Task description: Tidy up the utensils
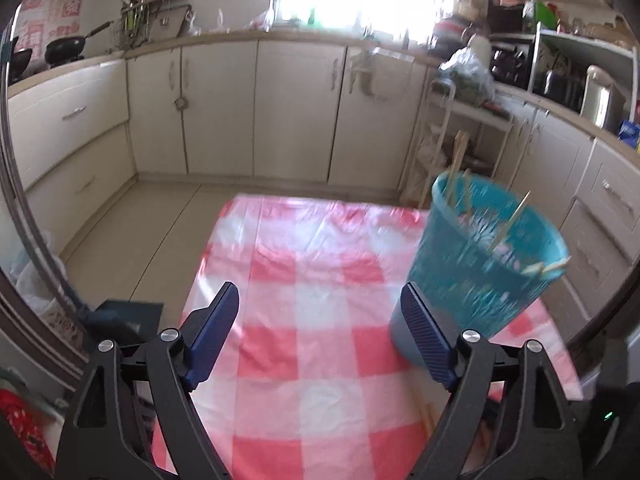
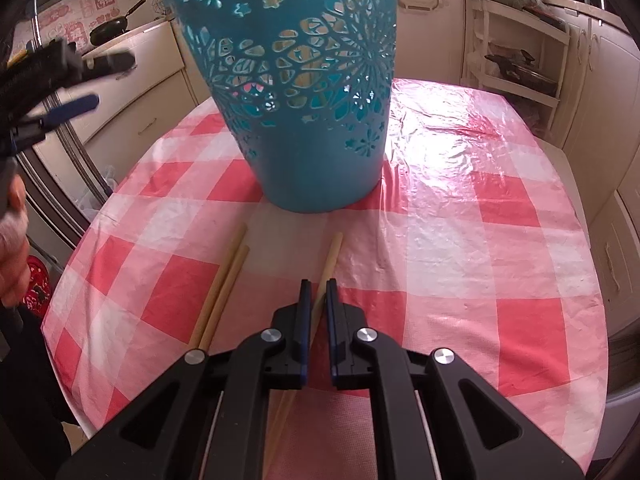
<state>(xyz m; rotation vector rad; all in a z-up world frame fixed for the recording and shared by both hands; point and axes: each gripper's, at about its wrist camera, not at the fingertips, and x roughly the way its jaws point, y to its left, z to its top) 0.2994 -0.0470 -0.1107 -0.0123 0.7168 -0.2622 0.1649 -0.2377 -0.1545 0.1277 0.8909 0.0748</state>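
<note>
A teal cut-out plastic basket (image 2: 312, 92) stands on the red-and-white checked tablecloth (image 2: 460, 240). In the left wrist view the basket (image 1: 480, 264) sits at the right, blurred, with several wooden chopsticks (image 1: 512, 224) sticking out of it. My right gripper (image 2: 317, 286) is shut on one wooden chopstick (image 2: 331, 256) that lies on the cloth and points at the basket. Two more chopsticks (image 2: 226, 284) lie side by side to its left. My left gripper (image 1: 320, 312) is open and empty, above the table left of the basket; it also shows blurred in the right wrist view (image 2: 80, 84).
Cream kitchen cabinets (image 1: 224, 108) run along the far wall and both sides. A white shelf cart (image 2: 516, 40) stands beyond the table's far right corner. A black wok (image 1: 64, 48) sits on the left counter. The table's left edge drops to the tiled floor (image 1: 132, 232).
</note>
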